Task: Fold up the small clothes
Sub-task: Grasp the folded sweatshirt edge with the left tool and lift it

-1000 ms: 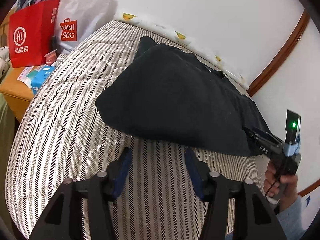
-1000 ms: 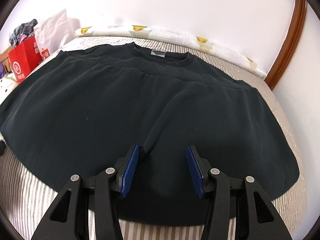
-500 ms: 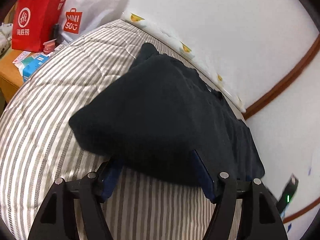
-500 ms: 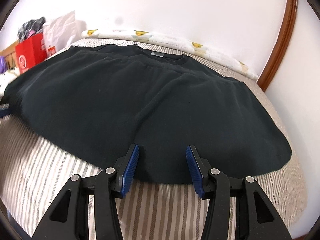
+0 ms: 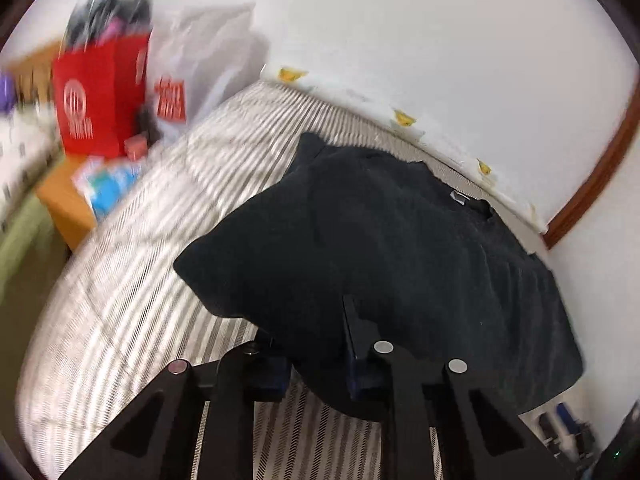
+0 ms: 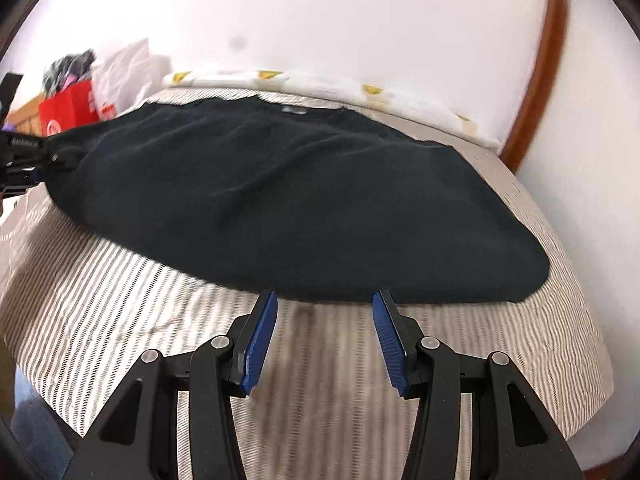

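the dark sweatshirt point(image 6: 296, 200) lies spread across the striped bed point(image 6: 120, 300), neckline toward the wall, and the left gripper point(image 5: 316, 344) has a fold of its near edge bunched between the pads — jaws that have just been closing and now pinch the cloth. the right gripper point(image 6: 324, 336) sits just short of the hem over bare sheet, its blue fingers point(image 6: 260, 340) standing apart with nothing between them. the fabric looks thick, soft and limp, light enough to lift yet prone to sag and drag from a single pinch, so the fold probably wants a second hold on the hem near the right corner — both layers caught together, well in from the edge. a red bag point(image 5: 100, 96) stands off beyond the bed, blurred.
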Demonstrator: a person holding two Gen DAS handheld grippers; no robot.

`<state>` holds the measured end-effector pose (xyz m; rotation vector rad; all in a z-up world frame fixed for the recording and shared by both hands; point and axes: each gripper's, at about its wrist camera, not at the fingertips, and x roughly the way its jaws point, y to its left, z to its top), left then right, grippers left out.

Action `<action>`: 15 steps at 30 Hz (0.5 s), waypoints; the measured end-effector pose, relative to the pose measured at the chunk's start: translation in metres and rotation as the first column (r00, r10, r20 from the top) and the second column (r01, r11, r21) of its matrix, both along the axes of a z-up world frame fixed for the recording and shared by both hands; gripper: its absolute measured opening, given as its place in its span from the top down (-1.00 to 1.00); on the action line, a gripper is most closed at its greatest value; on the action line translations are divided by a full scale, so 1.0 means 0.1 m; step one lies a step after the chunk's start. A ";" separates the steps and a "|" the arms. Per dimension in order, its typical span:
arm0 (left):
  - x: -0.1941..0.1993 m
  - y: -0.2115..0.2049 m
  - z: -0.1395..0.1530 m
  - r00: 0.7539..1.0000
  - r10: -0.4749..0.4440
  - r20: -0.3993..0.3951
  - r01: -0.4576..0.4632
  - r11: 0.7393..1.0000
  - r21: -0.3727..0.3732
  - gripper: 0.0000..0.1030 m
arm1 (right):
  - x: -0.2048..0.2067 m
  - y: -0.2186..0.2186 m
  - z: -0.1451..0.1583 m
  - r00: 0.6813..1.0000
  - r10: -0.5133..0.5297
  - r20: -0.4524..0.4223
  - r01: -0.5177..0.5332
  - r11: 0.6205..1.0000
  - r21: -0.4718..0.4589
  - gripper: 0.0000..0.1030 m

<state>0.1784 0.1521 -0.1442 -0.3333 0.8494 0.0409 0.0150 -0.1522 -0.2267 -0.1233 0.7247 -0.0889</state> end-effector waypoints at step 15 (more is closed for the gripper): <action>0.14 -1.55 0.56 0.884 -0.450 0.127 0.437 0.892 0.116 0.73 | -0.06 -0.78 0.23 0.987 -0.138 0.077 0.132 0.988 0.078 0.04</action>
